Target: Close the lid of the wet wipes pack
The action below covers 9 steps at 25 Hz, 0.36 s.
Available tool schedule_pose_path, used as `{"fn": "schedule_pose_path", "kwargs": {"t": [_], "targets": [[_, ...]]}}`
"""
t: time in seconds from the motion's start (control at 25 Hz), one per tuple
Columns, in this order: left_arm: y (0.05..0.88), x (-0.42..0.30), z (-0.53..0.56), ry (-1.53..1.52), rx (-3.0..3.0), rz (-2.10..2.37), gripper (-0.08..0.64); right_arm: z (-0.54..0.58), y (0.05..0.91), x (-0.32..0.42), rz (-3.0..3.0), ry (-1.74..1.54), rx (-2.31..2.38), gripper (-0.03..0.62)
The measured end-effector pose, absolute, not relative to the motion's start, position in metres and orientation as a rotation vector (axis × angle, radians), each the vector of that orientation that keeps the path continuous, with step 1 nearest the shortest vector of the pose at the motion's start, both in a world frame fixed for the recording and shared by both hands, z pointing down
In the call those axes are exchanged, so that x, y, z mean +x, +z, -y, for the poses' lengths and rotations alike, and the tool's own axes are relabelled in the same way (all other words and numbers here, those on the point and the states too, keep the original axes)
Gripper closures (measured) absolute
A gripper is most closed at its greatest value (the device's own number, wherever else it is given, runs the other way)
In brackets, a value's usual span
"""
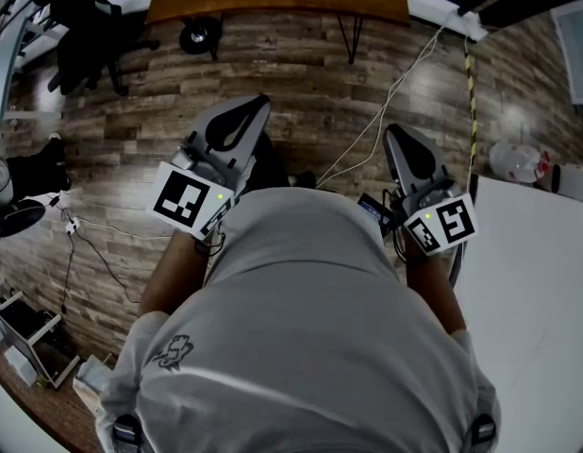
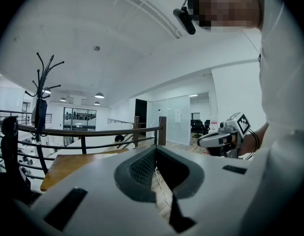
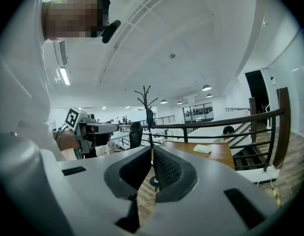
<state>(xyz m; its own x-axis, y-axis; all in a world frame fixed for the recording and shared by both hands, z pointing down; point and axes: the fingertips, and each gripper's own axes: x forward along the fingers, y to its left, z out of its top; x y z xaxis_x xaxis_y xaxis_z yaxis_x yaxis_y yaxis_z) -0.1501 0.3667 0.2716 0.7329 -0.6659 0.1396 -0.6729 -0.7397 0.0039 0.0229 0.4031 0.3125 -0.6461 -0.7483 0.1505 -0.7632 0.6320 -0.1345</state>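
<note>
1. While the person stands over the wood-plank floor (image 1: 301, 83), both tools are held about level at waist height, working on nothing. The left gripper (image 1: 257, 109) has its jaws pinched together and empty, and the right gripper (image 1: 395, 136) is the same.
2. No view shows the wet wipes pack, so I cannot tell where it is or how its lid stands. Only part of the white table (image 1: 541, 281) shows, at the right edge.
3. I judge this an idle pose that fits either standing ready to approach the pack or having stepped back from it with the lid shut.
4. Any next move depends on finding the pack and checking its lid.
</note>
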Motion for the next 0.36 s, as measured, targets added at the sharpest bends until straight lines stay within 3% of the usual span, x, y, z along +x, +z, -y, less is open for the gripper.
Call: {"fn": "schedule_pose_path", "kwargs": {"t": [0.36], "targets": [[0.2727, -0.1549, -0.3586, 0.196, 2.868, 1.085, 0.546, -0.3973, 0.3118, 0.0158, 2.757, 0.295, 1.293, 0.552]]}}
